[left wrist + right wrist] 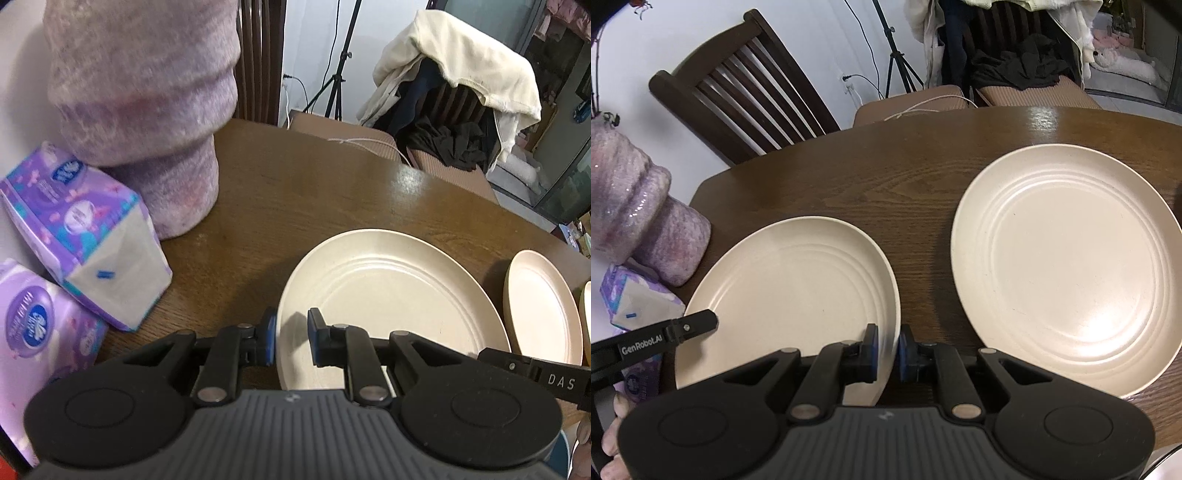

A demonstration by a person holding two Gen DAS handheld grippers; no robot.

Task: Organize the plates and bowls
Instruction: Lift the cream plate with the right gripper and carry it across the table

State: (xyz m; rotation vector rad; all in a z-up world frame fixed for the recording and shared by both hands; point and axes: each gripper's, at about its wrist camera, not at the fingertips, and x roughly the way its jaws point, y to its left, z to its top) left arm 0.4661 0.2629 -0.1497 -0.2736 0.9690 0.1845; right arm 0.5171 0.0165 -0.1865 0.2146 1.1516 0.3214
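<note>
1. Tabletop [886,177]: dark brown wood, visible grain, glossy, with a rounded edge.
2. Left plate [790,280]: cream, matte, round, shallow, with ringed grooves inside; empty; lies flat at the near left of the tabletop.
3. Right plate [1067,266]: same cream make and ringed pattern; empty; lies beside the first, a strip of wood between them.
4. Left gripper [291,339]: black arms, blue pads, pinching the left plate's near-left rim.
5. Right gripper [887,350]: same build, pads pressed onto the left plate's right rim.
6. Tissue packs [85,236]: soft purple-and-white plastic wrap, at the table's left edge.
7. Fuzzy bundle [147,103]: pinkish-lilac, plush, ribbed, standing behind the packs.
8. Chair [738,85]: dark wood, slatted back.
</note>
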